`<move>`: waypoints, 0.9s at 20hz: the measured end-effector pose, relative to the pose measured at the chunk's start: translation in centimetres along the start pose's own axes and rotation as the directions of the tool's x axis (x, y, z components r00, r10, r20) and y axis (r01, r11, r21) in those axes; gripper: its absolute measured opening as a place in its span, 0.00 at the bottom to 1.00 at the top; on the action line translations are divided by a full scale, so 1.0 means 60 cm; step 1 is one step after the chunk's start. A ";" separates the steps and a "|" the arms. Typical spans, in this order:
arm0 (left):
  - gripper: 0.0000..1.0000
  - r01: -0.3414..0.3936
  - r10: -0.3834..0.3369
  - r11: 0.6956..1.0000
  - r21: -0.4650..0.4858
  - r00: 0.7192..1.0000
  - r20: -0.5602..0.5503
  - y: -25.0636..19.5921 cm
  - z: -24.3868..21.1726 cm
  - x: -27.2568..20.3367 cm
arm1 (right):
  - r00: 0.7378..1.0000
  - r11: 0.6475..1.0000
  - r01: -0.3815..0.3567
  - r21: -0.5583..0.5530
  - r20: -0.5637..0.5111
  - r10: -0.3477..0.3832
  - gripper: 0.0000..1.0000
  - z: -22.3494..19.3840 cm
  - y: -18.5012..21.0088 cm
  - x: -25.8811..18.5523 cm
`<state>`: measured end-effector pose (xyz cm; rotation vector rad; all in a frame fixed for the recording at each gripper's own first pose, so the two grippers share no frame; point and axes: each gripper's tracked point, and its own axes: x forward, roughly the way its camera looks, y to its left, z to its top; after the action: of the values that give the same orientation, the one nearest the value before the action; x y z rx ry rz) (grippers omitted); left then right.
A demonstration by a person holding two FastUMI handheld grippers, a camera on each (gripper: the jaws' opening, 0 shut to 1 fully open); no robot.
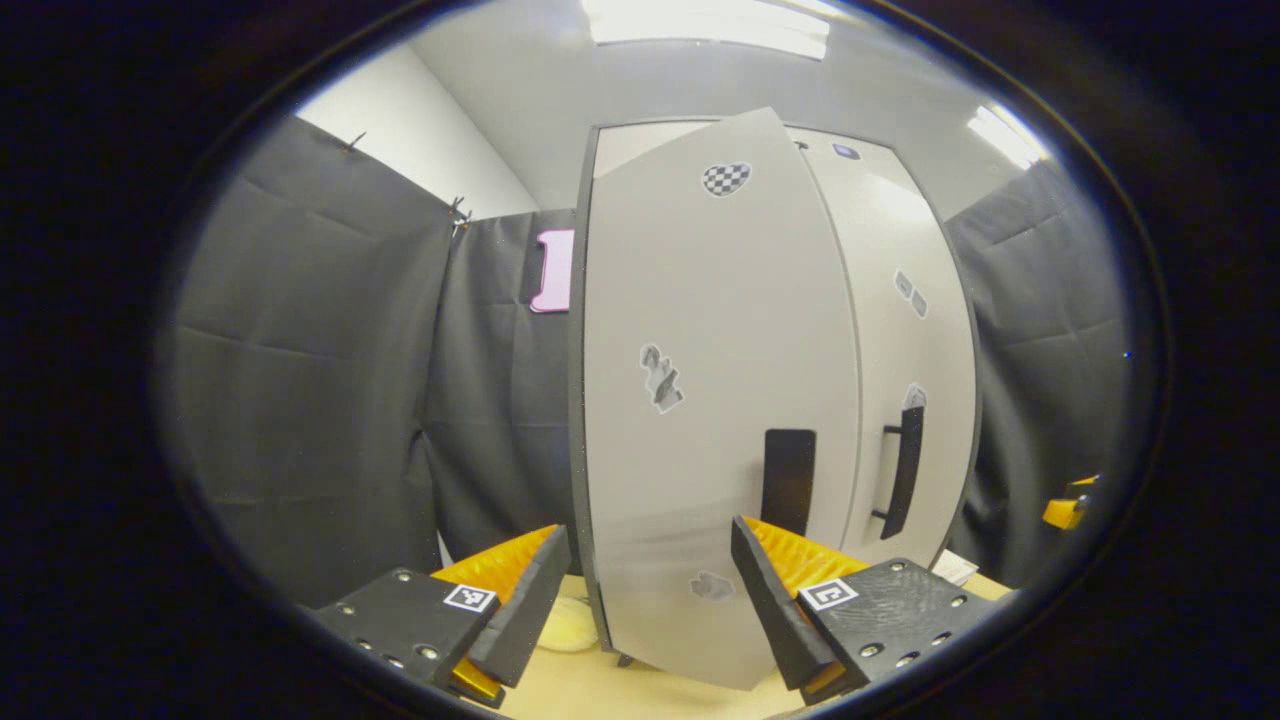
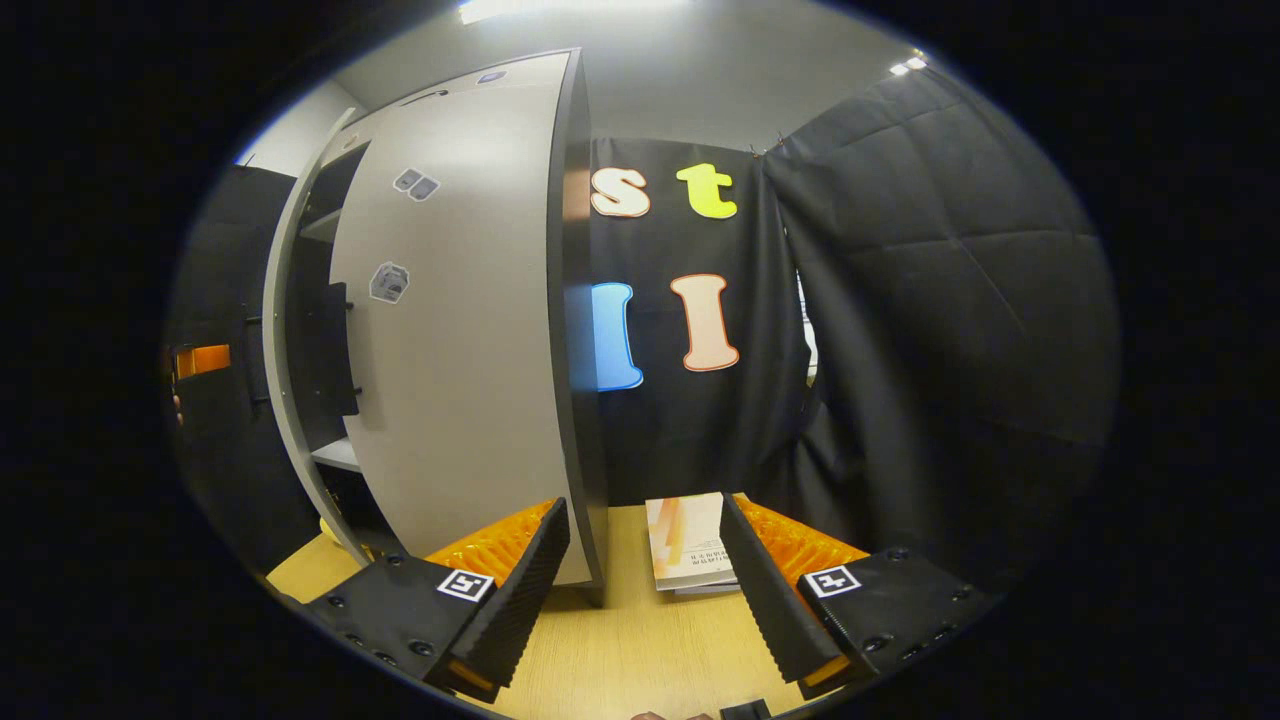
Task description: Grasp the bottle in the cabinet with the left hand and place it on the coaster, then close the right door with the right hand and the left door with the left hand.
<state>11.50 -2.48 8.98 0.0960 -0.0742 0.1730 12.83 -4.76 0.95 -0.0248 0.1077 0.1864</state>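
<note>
Your left gripper (image 1: 650, 610) had its fingers spread wide apart, holding nothing. Between them, in the lower middle of the left gripper view, stood the bottom edge of the tall pale grey cabinet's left door (image 1: 715, 400), swung partly out toward the camera; whether either finger touched it I could not tell. That door carried a flat black handle (image 1: 788, 478) low at its right side, a small chequered heart-shaped sticker (image 1: 726, 178) near the top, and a grey sticker (image 1: 661, 378) at mid height, too blurred to read. To the right of it, the right door (image 1: 905, 350) lay flush with the cabinet front, with a black bar handle (image 1: 905, 470) and small grey stickers that showed no legible writing. A pale yellowish round thing (image 1: 568, 625) lay on the light wooden tabletop (image 1: 620, 690) beside the door's foot, behind your left finger; what it was I could not tell.

Your right gripper (image 2: 645, 600) was likewise open wide and empty, poised over the tabletop (image 2: 640, 660). In the right gripper view, the cabinet's right door (image 2: 460, 330) filled the left centre, with dark shelves (image 2: 325, 340) visible past its edge on the left. A thin booklet with a pale and orange cover (image 2: 690, 545) lay flat on the table between the fingers, its print too small to read. Square black-and-white markers sat on each finger mount in both views. The bottle could not be made out.
</note>
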 end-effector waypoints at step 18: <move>0.99 -0.017 0.018 0.999 -0.038 1.000 0.025 -0.023 0.023 -0.208 | 0.999 0.995 -0.007 -0.101 0.050 0.012 0.98 0.100 -0.035 -0.046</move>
<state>-0.58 -6.09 9.21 0.0601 -0.1038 0.1879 11.14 -7.13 7.22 -0.1203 0.0481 0.2014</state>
